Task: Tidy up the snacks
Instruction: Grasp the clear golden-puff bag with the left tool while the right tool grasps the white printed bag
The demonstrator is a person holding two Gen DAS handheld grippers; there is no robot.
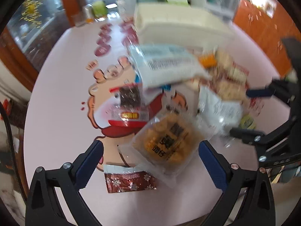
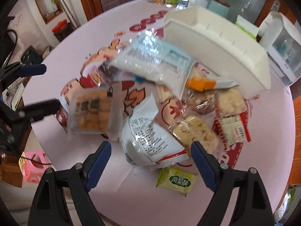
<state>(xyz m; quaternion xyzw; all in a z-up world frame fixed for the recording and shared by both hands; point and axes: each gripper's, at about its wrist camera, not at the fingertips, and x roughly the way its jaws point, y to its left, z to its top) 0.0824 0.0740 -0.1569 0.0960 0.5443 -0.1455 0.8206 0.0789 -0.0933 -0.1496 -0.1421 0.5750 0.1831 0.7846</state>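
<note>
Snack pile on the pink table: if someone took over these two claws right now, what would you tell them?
Left claw: open, empty, hovering over the clear pack of golden puffs.
Right claw: open, empty, over the white printed bag, with the green pastry packet just beside it.
All snacks lie loose in a heap on the table.
The white bin behind the pile shows nothing inside from here.
Done: nothing sorted yet. Left: every packet.

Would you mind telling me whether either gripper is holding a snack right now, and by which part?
Nothing is held: the left gripper and right gripper are both open above the snack pile.
</note>
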